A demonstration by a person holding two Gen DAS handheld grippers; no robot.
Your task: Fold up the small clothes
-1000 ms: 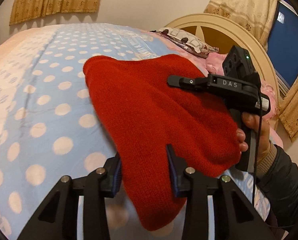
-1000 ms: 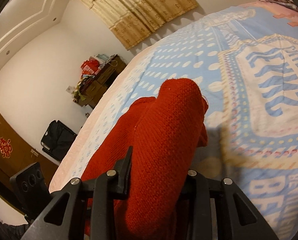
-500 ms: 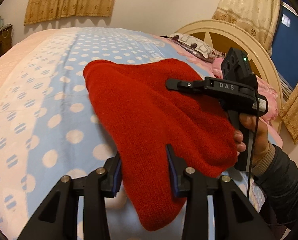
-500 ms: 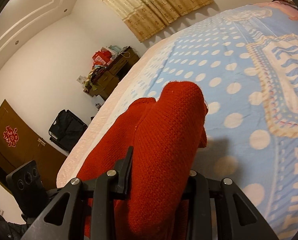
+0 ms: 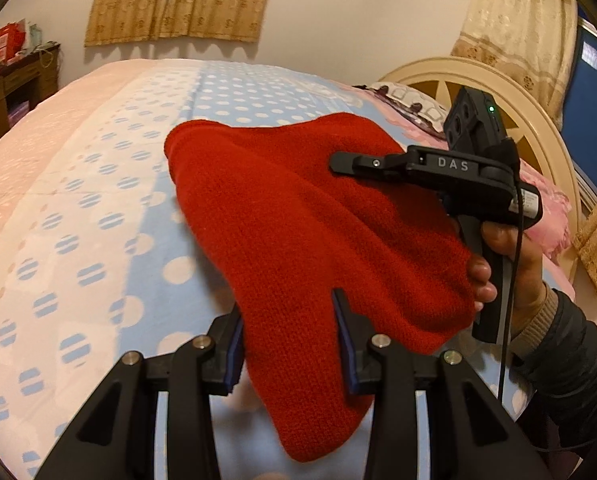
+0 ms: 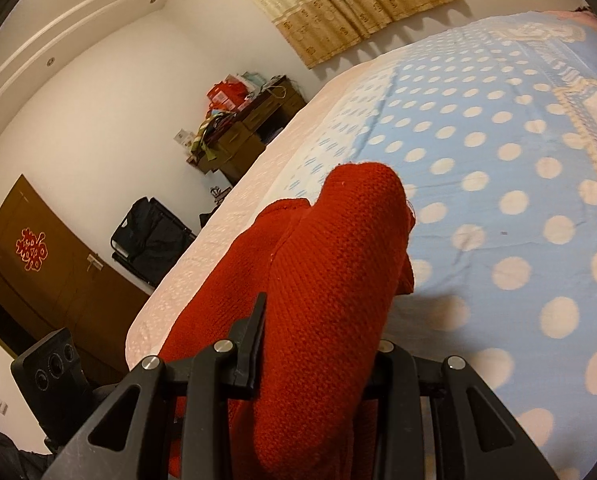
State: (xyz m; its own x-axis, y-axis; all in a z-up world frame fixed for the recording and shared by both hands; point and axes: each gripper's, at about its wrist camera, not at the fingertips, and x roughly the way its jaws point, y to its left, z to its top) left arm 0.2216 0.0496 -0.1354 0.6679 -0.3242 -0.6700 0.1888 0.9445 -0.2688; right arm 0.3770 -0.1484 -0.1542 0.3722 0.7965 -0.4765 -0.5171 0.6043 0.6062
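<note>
right fingers [image 6: 254,344] partly buried in red knit [image 6: 330,280], grip perhaps closed

left cam: on my left claw, close over the bed [image 5: 98,208], facing the headboard [image 5: 494,80] | right cam: on my right claw, close, facing the bed's far edge and door [image 6: 38,260] | shared: red knit [image 5: 306,240], dotted bed cover

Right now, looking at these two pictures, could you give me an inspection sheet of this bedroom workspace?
Surface: blue bedspread with pale polka dots.
Job's things: red knitted garment, held up over the bed.
Clutter: dark wooden desk piled with boxes; black bag on the floor.
Grippers: left gripper and right gripper, each shut on the knit.
Cables: thin black cable hanging from the right handle.
Surroundings: beige curtains, cream headboard, brown door.
</note>
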